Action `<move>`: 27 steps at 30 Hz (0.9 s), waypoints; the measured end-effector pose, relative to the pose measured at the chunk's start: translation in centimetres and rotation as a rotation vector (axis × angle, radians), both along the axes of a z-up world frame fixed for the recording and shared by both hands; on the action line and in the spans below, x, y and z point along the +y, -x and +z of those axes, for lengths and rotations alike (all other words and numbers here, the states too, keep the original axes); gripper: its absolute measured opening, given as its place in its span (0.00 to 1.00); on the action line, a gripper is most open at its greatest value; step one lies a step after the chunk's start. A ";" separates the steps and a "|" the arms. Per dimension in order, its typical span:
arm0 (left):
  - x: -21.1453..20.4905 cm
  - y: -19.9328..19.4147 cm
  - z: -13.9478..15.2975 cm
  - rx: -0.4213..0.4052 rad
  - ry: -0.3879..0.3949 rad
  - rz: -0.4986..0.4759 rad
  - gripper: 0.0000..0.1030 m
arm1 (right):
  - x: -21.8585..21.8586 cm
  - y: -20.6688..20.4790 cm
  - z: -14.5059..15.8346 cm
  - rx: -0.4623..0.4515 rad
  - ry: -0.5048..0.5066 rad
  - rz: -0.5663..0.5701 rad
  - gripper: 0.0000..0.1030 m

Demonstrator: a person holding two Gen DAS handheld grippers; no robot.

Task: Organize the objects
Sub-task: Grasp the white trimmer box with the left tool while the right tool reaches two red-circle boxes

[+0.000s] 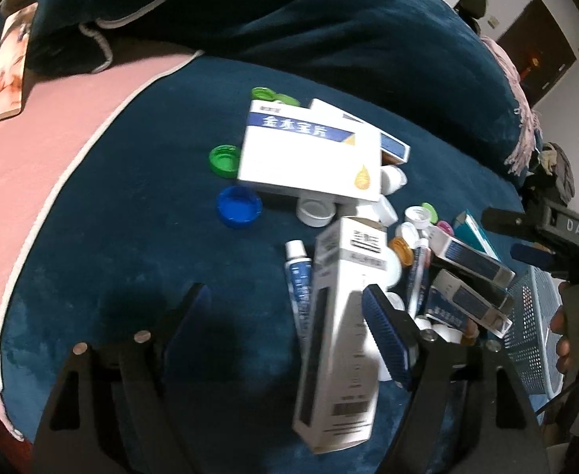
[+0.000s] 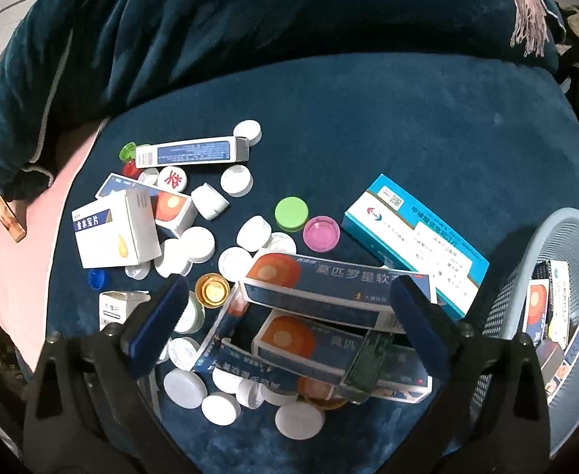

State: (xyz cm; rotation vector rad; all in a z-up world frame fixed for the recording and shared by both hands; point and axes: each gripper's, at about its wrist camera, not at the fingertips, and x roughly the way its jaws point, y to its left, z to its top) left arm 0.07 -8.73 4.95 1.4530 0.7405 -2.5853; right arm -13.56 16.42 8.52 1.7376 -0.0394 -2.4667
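Several white caps [image 2: 184, 387] half-hidden under stacked ointment boxes [image 2: 331, 290].

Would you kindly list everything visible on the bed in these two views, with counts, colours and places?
Medicine boxes: several loose, white, navy-orange and teal; largest white box left, teal box right.
Bottle caps: many, mostly white, scattered; green cap and pink cap centre.
Ointment tube: one, white-blue, beside the tall white box.
Basket: one, pale blue mesh, far right, boxes inside.
Blanket: dark blue, under everything.
Left gripper: open, over the tall white box.
Right gripper: open, over navy-orange boxes.
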 end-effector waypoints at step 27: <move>1.0 -0.1 0.2 0.013 0.076 -0.024 0.81 | -2.7 0.1 -4.1 -0.011 -0.282 0.350 0.41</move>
